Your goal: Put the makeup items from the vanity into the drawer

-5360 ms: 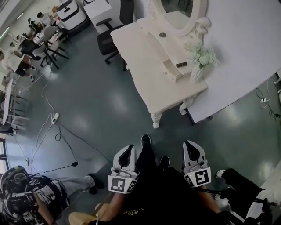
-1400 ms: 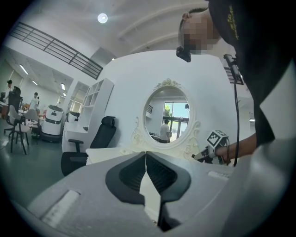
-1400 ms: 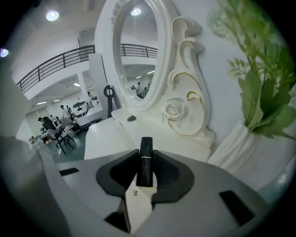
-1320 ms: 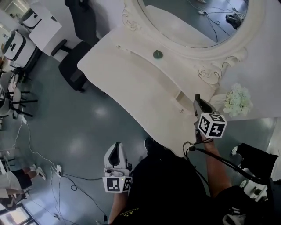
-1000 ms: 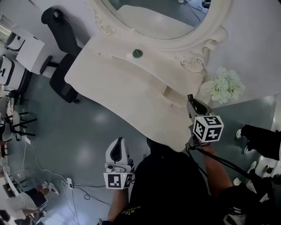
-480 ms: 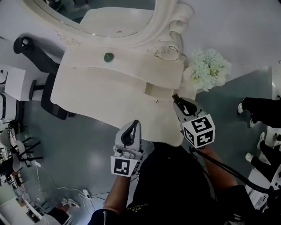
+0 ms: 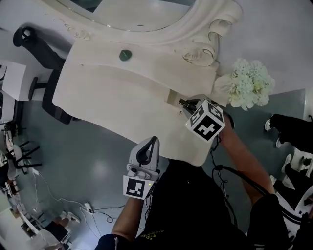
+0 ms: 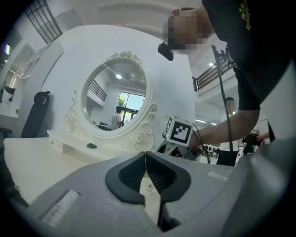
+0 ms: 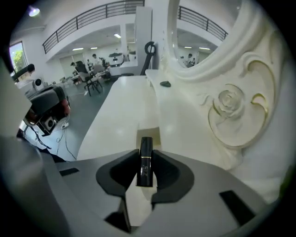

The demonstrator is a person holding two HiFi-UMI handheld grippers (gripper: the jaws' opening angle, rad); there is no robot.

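Observation:
My right gripper [image 9: 145, 172] is shut on a black lipstick tube [image 9: 145, 155] with a gold band, which sticks out forward between the pads. In the head view the right gripper [image 7: 187, 104] hovers over the right end of the white vanity [image 7: 107, 93], just by a small open drawer [image 7: 172, 96]. The same drawer [image 9: 149, 133] lies straight ahead of the lipstick. A small dark green item [image 7: 125, 55] sits on the raised shelf below the mirror. My left gripper [image 7: 152, 143] is shut and empty, held off the vanity's front edge above the floor.
An oval mirror [image 7: 146, 14] in a carved white frame backs the vanity. A bunch of white flowers [image 7: 249, 83] stands at the right end. A black office chair [image 7: 34, 44] is to the left. Cables lie on the grey floor [image 7: 93, 168].
My right gripper, with the lipstick in it, has moved up and left from the vanity's front corner to just beside the open drawer. The left gripper has barely moved.

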